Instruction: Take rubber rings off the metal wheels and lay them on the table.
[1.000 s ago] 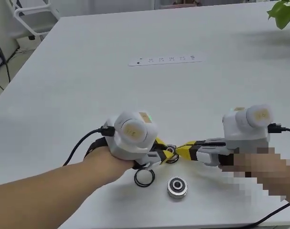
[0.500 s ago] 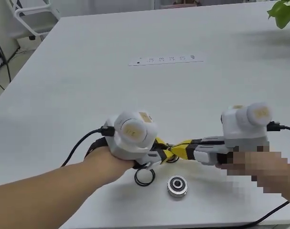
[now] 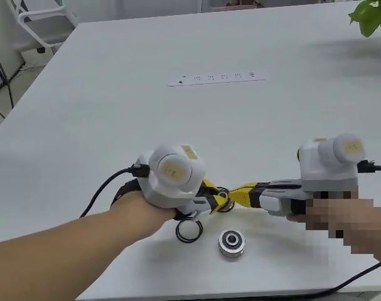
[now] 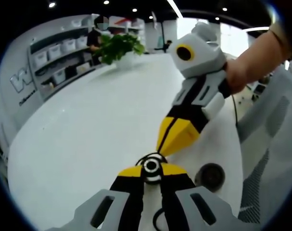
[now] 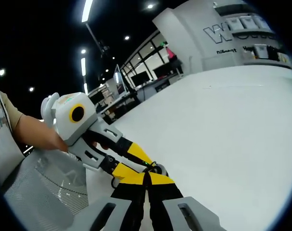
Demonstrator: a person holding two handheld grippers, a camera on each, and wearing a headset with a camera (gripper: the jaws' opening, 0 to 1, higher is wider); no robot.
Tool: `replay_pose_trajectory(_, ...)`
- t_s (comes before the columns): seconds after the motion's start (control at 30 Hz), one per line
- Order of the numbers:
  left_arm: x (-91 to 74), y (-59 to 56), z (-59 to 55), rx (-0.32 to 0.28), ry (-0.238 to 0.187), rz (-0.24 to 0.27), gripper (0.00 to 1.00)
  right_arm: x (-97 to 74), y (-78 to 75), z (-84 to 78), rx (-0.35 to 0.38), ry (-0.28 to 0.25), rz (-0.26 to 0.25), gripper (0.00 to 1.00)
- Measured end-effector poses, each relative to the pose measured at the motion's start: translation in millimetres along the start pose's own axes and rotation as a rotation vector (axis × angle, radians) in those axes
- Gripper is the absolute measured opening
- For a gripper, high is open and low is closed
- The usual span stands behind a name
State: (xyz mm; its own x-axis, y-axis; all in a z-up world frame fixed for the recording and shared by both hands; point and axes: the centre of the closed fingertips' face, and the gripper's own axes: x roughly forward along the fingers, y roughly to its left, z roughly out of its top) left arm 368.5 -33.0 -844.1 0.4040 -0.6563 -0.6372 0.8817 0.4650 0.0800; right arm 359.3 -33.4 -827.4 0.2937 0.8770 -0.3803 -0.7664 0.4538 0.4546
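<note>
At 6 o'clock on the worktop lie 1 loose rubber ring and 1 free metal wheel. Beyond, the left hand-held gripper clamps a second wheel. The right hand-held gripper, jaws together, touches its rim. Such rubber is probably soft and stretchy: pinch the outer edge.

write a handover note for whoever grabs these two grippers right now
Left gripper: shut on a small metal wheel, its black rubber ring on.
Right gripper: jaws shut, tips at that ring; a pinch can't be confirmed.
Done: one loose black rubber ring lies on the white table.
Left: strip the held wheel, then check the second metal wheel on the table beside the loose ring.
</note>
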Motion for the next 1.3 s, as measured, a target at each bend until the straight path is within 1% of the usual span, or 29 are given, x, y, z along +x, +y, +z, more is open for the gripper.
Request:
replay_pose_trajectory(0.2,0.2,0.7,-0.1,-0.003,0.002,0.0,0.13,0.9,-9.0,-3.1,-0.007,0.016,-0.025,0.0)
replay_pose_trajectory(0.3,0.2,0.5,-0.2,-0.006,0.002,-0.01,0.13,1.4,-11.3,-3.4,-0.006,0.018,-0.028,0.0)
replay_pose_trajectory(0.5,-2.5,-1.1,-0.1,0.006,0.008,-0.026,0.15,1.4,-12.3,-1.9,-0.013,0.021,-0.031,0.0)
replay_pose_trajectory(0.7,-7.1,-4.2,-0.4,0.012,0.008,-0.041,0.17,1.7,-10.1,-0.5,-0.019,0.021,-0.028,0.0)
replay_pose_trajectory(0.77,-9.2,-4.9,0.6,0.012,0.004,-0.044,0.19,1.7,-9.7,0.0,-0.018,0.02,-0.028,0.0)
replay_pose_trajectory(0.93,-17.6,-4.6,7.4,0.006,-0.021,-0.045,0.2,0.7,-8.0,1.0,-0.022,0.022,-0.026,0.0)
replay_pose_trajectory(1.17,-30.4,-2.2,10.5,-0.012,-0.041,-0.044,0.27,-0.4,-6.7,2.0,-0.028,0.024,-0.023,0.0)
replay_pose_trajectory(1.3,-38.1,-1.9,10.9,-0.014,-0.047,-0.043,0.29,-0.8,-4.9,3.8,-0.03,0.022,-0.02,0.0)
